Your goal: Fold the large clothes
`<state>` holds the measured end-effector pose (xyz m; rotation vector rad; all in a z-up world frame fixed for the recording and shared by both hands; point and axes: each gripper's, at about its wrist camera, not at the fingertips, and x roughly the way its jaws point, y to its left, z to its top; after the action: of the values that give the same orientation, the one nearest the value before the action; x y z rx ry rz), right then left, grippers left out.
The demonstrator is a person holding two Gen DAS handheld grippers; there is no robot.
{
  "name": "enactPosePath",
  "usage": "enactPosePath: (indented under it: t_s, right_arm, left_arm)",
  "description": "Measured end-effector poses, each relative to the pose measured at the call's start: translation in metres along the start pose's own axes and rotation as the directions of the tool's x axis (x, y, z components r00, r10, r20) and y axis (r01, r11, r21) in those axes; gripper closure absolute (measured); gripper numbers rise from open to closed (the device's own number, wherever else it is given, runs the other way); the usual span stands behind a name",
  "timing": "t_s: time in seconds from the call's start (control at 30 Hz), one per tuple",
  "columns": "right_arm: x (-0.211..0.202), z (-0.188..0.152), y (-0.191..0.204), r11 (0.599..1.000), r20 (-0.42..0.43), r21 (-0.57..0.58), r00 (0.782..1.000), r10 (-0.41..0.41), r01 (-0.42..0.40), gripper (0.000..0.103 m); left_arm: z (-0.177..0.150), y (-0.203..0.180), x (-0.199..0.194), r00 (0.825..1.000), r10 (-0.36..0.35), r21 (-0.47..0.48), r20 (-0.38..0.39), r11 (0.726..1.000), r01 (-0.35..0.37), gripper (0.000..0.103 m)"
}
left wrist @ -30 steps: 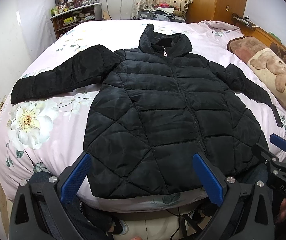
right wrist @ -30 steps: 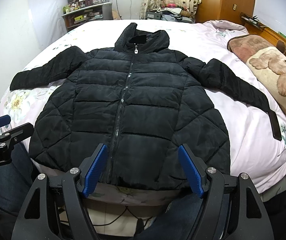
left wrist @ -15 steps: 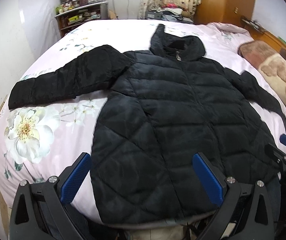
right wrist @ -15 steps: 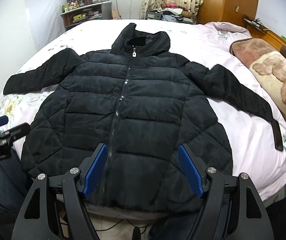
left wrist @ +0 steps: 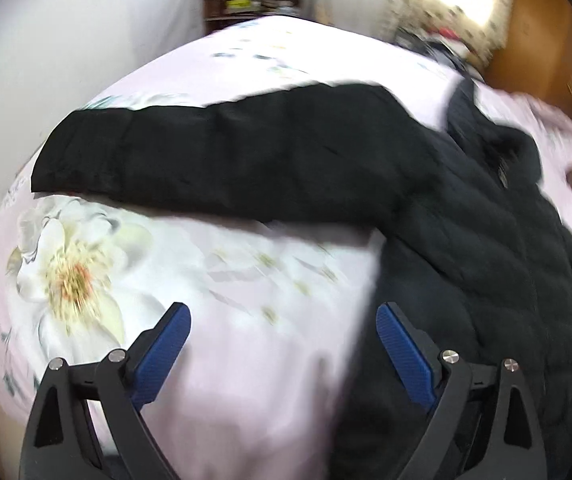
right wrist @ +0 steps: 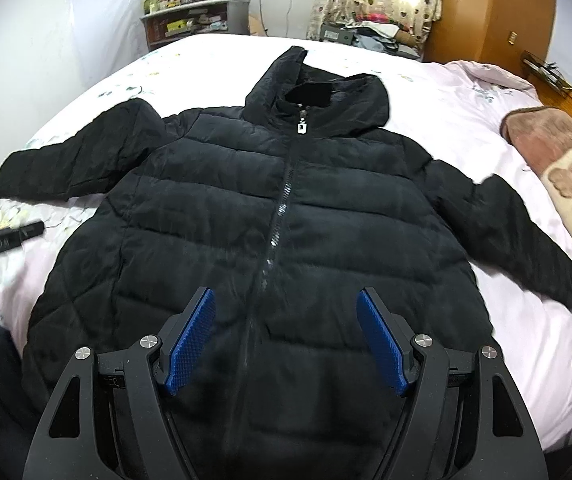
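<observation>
A black hooded puffer jacket (right wrist: 286,216) lies spread, zipped, on the floral bed (left wrist: 246,280); the left hand-held gripper (left wrist: 284,340) and right hand-held gripper (right wrist: 286,332) gape apart, holding nothing.

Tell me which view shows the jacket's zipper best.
The right wrist view: the zipper runs sharp and nearly whole down the jacket, from pull toward hem. The left wrist view is blurred; there the jacket is mostly sleeve, with only a faint pull near the collar.

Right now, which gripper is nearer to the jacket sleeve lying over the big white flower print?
Left. The left gripper hovers over the bedsheet just short of that sleeve, fingers open. The right gripper hangs over the jacket's lower front by the zipper.
</observation>
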<state>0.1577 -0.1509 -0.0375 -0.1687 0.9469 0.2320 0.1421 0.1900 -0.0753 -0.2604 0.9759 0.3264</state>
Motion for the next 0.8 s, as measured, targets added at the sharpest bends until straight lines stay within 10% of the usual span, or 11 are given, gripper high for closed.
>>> enactPosePath:
  t_s: [0.53,0.6,0.73,0.8]
  right_arm:
    - [0.071,0.035,0.007,0.999,-0.063,-0.022,0.997,-0.036,0.034,0.03]
    - [0.076,0.034,0.005,0.999,-0.074,-0.022,0.996,-0.046,0.045,0.03]
    - [0.08,0.029,-0.003,0.999,-0.095,0.001,0.994,-0.049,0.049,0.03]
    - [0.076,0.027,-0.007,0.999,-0.094,0.005,0.994,-0.05,0.051,0.03]
  left_arm:
    - [0.054,0.132,0.065,0.975,0.159,-0.304,0.156,0.947,-0.106,0.01]
    - [0.058,0.131,0.07,0.967,0.187,-0.284,0.174,0.95,-0.132,0.02]
    - [0.071,0.126,0.071,0.974,0.144,-0.251,0.174,0.963,-0.097,0.083]
    - [0.079,0.123,0.057,0.976,0.127,-0.254,0.179,0.964,-0.078,0.09]
